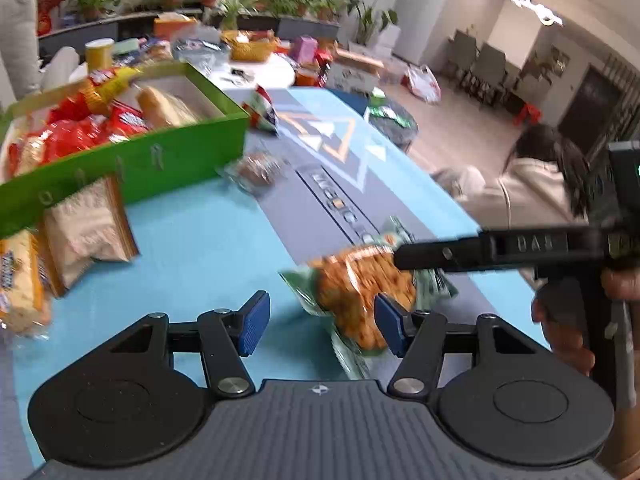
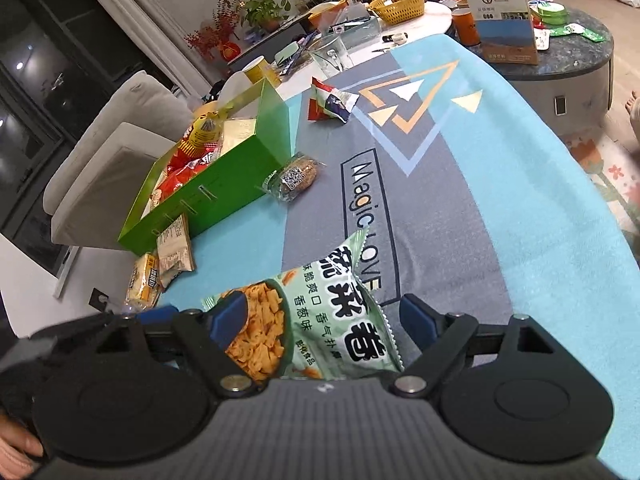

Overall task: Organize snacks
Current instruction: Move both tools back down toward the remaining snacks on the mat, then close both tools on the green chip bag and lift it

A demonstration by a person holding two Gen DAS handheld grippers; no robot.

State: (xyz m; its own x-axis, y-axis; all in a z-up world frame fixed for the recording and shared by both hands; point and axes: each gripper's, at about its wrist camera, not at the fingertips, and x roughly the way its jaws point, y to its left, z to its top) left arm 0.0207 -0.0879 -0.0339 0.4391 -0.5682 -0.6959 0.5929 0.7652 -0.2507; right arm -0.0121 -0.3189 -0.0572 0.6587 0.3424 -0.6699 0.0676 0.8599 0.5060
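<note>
The bench [image 2: 500, 208], under a blue and grey cloth, has its right edge curving away in the right wrist view, and the broad middle strip of cloth lies open. At its left side stands a green box [image 2: 224, 196], filled with red snack packs and a yellow one, with a pale bare patch at its far end. Two pale packets [image 2: 176, 252] lean against the box's near corner at the bench's left edge. A small clear-wrapped cake [image 2: 294, 178] lies just beside the box's front wall, and a red-and-white pouch [image 2: 330, 100] sits farther back.

The green chip bag [image 2: 320, 320] lies flat on the cloth at the near end. The right claw [image 2: 320, 320] tilts downward, its jaws wide and straddling the bag without pressing it. The left claw [image 1: 320, 320] also tilts downward, half open and empty, its right pad at the bag's edge.
</note>
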